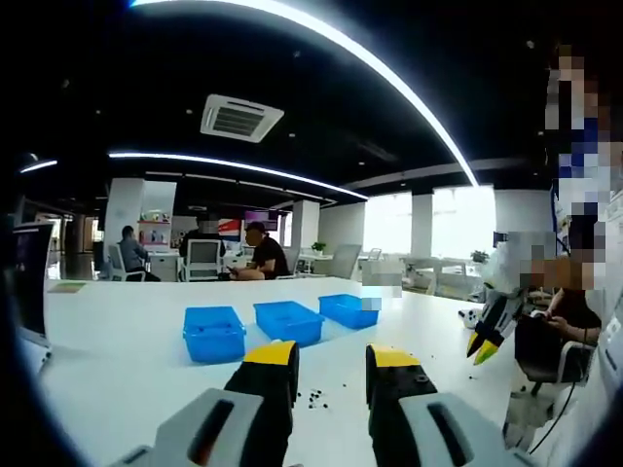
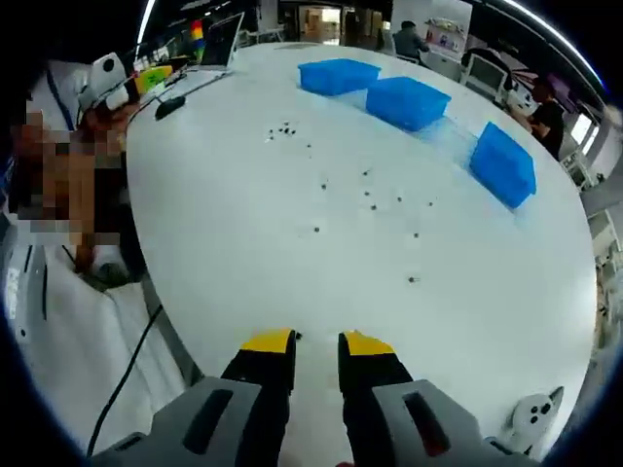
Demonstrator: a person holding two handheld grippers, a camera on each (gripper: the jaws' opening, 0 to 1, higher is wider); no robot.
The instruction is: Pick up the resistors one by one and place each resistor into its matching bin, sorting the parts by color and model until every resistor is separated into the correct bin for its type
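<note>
Three blue bins (image 1: pixel 213 333) (image 1: pixel 289 321) (image 1: pixel 348 309) stand in a row on the white table (image 1: pixel 117 360). Small dark resistors (image 1: pixel 316 397) lie just ahead of my left gripper (image 1: pixel 331 358), which is open with nothing between its yellow-tipped jaws. The right gripper (image 1: pixel 484 348) hangs over the table's right edge. In the right gripper view the same bins (image 2: pixel 339 75) (image 2: pixel 409 101) (image 2: pixel 504 163) sit at the far side and resistors (image 2: pixel 370 195) are scattered mid-table. My right gripper (image 2: pixel 317 342) is high above the near edge, its jaws a narrow gap apart and empty.
A laptop (image 1: pixel 29 282) stands at the table's left edge, also seen as a laptop (image 2: pixel 219 39) far off. A seated person (image 2: pixel 58 185) is at the table's side, with a white device (image 2: pixel 127 83) nearby. People sit at desks (image 1: pixel 258 258) behind.
</note>
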